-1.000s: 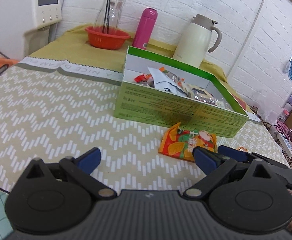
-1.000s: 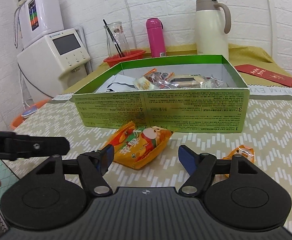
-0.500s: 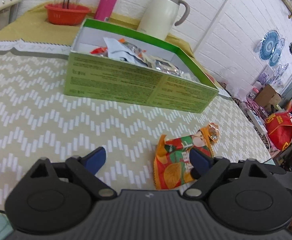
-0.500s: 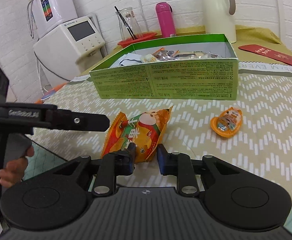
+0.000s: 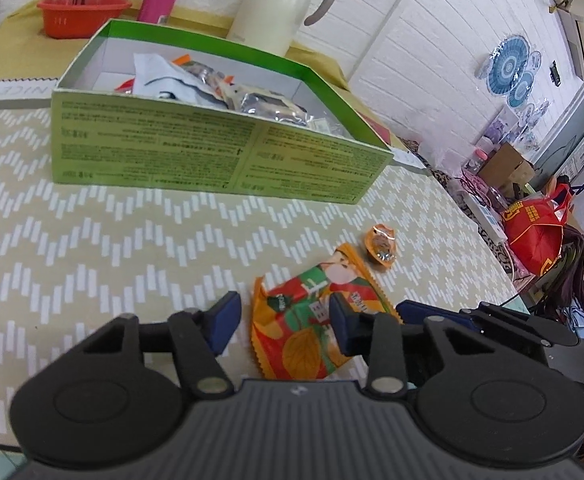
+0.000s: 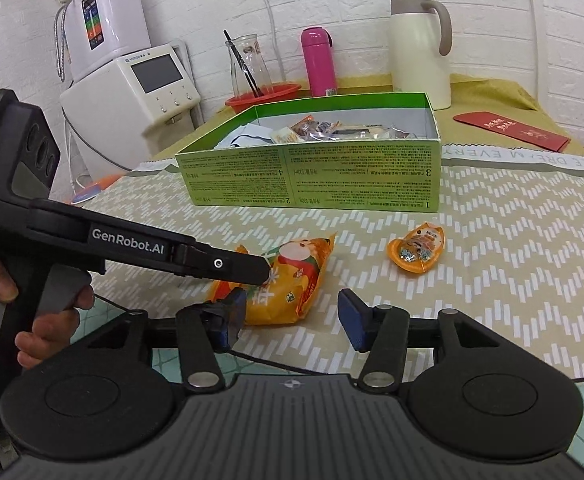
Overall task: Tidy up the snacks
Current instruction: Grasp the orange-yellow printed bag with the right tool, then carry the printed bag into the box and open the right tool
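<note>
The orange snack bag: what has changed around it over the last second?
The right gripper pinched the orange snack bag, dragged it nearer, then its jaws reopened. The left gripper moved in and its jaws have been closing around it. The green box and small orange packet stayed put.

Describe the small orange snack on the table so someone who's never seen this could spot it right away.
Find the open green box on the zigzag tablecloth. In front of its right end lies a small orange jelly cup. Unlike the larger orange snack bag to its left, it is a rounded cup, well clear of both grippers.
</note>
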`<action>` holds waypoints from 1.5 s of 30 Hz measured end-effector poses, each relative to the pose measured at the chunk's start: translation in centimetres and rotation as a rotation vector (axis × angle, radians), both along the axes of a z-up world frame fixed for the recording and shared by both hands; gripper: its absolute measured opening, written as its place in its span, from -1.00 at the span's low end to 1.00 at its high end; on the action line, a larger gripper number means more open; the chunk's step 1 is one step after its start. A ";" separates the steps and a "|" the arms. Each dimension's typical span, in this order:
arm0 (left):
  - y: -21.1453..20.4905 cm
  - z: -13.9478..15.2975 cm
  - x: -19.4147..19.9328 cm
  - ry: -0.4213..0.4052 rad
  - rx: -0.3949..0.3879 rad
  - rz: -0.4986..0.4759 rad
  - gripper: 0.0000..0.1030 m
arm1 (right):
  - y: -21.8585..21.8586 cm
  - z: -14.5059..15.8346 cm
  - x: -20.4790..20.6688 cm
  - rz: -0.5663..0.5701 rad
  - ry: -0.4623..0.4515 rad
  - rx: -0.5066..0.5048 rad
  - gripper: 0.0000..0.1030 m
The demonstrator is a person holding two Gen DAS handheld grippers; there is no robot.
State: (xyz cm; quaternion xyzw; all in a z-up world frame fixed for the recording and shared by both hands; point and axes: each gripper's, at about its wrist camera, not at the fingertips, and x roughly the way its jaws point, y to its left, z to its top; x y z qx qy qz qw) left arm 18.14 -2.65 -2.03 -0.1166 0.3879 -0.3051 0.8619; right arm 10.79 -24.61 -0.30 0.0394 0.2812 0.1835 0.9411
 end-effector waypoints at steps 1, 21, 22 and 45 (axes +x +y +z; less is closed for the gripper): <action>-0.1 0.0 0.2 0.003 -0.005 -0.003 -0.33 | 0.1 -0.1 0.3 -0.010 0.005 -0.002 0.68; 0.2 6.1 -0.5 -0.181 0.009 0.078 -0.79 | 0.8 4.9 1.6 -0.022 -0.113 0.007 -0.49; 0.3 7.1 0.0 -0.198 0.004 0.083 -0.79 | 0.9 5.7 2.2 -0.020 -0.141 0.002 -0.49; 4.2 8.5 15.7 -0.212 0.090 0.229 -0.79 | 4.8 5.3 18.0 0.009 -0.119 0.173 -0.49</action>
